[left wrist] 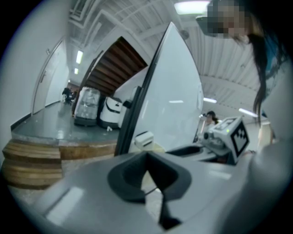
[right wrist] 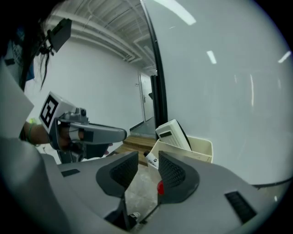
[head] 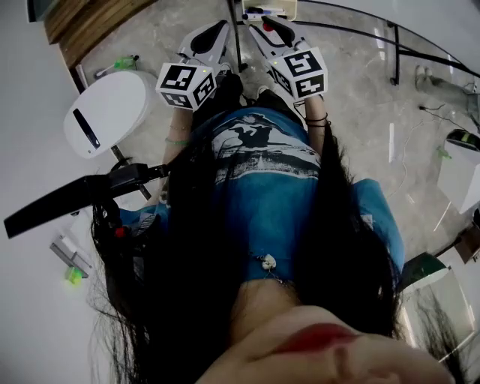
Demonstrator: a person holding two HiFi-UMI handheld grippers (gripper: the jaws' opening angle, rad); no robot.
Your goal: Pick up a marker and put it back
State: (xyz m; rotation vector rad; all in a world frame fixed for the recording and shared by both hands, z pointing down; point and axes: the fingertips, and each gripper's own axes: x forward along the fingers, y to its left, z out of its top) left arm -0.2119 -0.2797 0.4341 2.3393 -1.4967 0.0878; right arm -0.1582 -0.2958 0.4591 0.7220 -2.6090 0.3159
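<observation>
A marker (right wrist: 151,160) with a white barrel and a red end (right wrist: 160,187) lies against the inner face of my right gripper's (right wrist: 147,167) right pad, its far end at the cream tray (right wrist: 201,147). That gripper is open, with a clear gap between the left pad and the marker. In the head view the right gripper (head: 270,27) reaches up to the tray (head: 289,9), where other markers (head: 255,13) lie, and a red spot shows at its jaws. My left gripper (left wrist: 147,157) hangs beside it, shut and with nothing in it (head: 214,34).
A whiteboard eraser (right wrist: 172,132) stands in the tray, which hangs on a white board with a black frame post (right wrist: 158,82). A white machine (head: 112,111) stands on the floor to the left, with wooden steps (head: 82,22) beyond it. The person's hair and blue shirt fill the lower head view.
</observation>
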